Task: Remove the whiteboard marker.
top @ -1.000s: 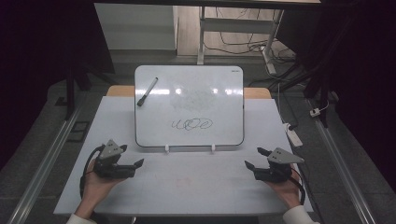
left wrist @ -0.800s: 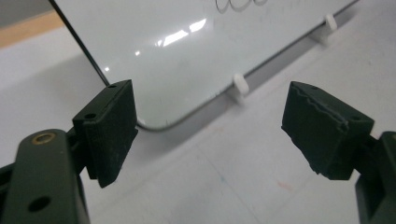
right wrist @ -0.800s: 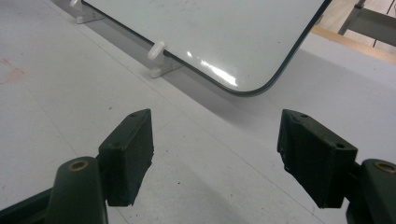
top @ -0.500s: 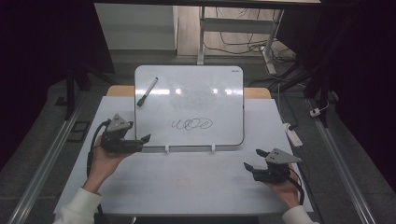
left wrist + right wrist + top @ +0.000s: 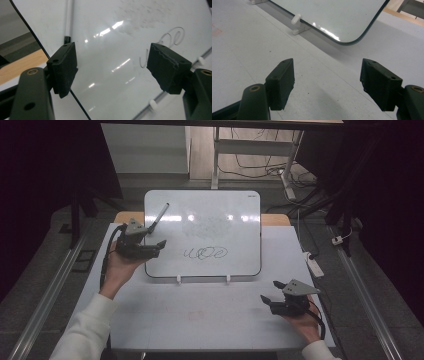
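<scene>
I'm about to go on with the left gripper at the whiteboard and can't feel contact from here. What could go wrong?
1. The left gripper is over the whiteboard's left edge with its jaws open and empty; they have just been closing a little. Pushing on could shift the board on its white supports.
2. The marker lies loose near that edge; a brush may roll it off.
3. A low sweep could smear the scribble.

Dim, dark-edged room; overhead light glares on the whiteboard (image 5: 202, 232); close views soft.
</scene>
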Motion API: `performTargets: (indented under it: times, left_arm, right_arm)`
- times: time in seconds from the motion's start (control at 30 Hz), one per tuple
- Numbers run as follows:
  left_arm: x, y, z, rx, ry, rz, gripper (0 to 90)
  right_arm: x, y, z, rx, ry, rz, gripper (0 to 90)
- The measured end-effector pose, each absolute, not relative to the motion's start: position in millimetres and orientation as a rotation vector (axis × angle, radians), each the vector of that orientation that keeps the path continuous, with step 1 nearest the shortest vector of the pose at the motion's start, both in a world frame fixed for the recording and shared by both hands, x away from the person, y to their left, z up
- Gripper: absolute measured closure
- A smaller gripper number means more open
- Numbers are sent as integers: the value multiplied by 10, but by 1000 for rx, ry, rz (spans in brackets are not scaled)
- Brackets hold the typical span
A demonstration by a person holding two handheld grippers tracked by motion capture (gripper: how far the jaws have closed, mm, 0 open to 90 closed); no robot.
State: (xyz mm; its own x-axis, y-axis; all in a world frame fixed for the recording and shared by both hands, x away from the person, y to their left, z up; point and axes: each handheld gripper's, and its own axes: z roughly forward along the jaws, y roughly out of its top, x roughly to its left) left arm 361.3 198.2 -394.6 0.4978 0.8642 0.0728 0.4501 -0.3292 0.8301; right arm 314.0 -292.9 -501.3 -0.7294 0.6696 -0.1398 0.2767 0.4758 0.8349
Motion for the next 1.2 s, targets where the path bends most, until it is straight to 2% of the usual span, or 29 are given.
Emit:
performTargets:
  times: [0.2,0.53,1.2]
  left_arm:
    - [3928,1943,-3915,1992,1073,773,324]
    - [4297,1954,-3958,2036,1133,828,387]
    - [4523,1853,-4021,2114,1096,932,618]
  right_arm:
    - [3145,-2914,-5032,786,2285,1155,277]
    - [3153,-2902,-5056,787,2299,1140,279]
    - [3155,-2897,-5077,773,2312,1115,279]
